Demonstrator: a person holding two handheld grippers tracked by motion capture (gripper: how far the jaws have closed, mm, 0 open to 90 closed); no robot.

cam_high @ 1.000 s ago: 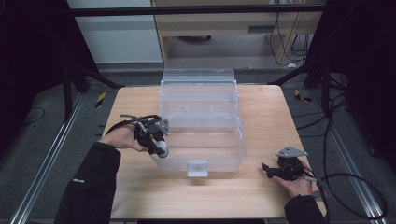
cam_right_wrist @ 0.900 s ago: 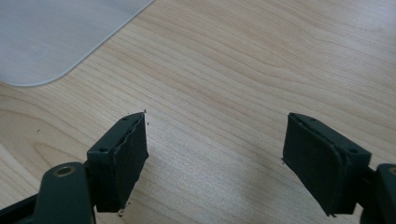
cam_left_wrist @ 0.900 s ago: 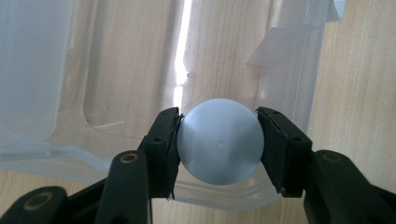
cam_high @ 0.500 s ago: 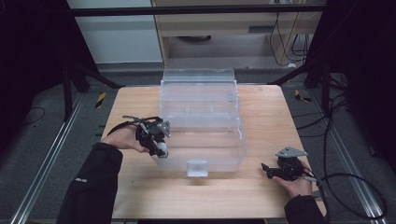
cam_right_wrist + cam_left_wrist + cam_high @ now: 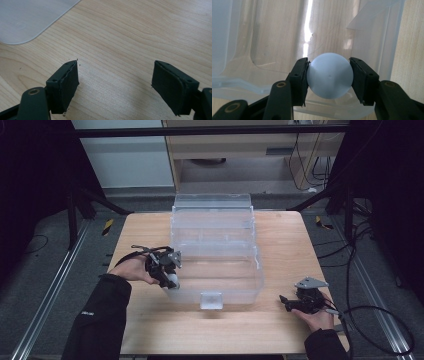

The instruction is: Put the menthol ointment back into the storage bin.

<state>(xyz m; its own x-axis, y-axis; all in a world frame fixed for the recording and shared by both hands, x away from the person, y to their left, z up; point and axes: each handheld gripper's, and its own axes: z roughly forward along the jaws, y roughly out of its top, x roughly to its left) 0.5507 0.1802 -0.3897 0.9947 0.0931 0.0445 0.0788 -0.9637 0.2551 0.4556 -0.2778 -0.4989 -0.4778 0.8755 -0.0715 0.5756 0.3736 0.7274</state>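
Observation:
My left gripper (image 5: 170, 279) is shut on a white ball (image 5: 329, 75) and holds it just over the near left rim of a clear plastic box (image 5: 215, 245). In the left gripper view the ball sits squeezed between the two black pads (image 5: 300, 77), with the box's inside below it. The box stands in the middle of the wooden table (image 5: 280, 330), its lid raised at the back and a latch (image 5: 211, 300) at its front. My right gripper (image 5: 286, 302) rests low at the table's front right, open, with bare wood between its pads (image 5: 66, 82).
A corner of the clear box (image 5: 30, 17) lies at the upper left of the right gripper view. Cables (image 5: 370, 315) trail off the table's right edge. A metal frame and a cabinet (image 5: 240, 145) stand behind the table.
My left gripper has carried the ball a little to the right and toward me, now over the box's near left rim. The right gripper has stayed put.

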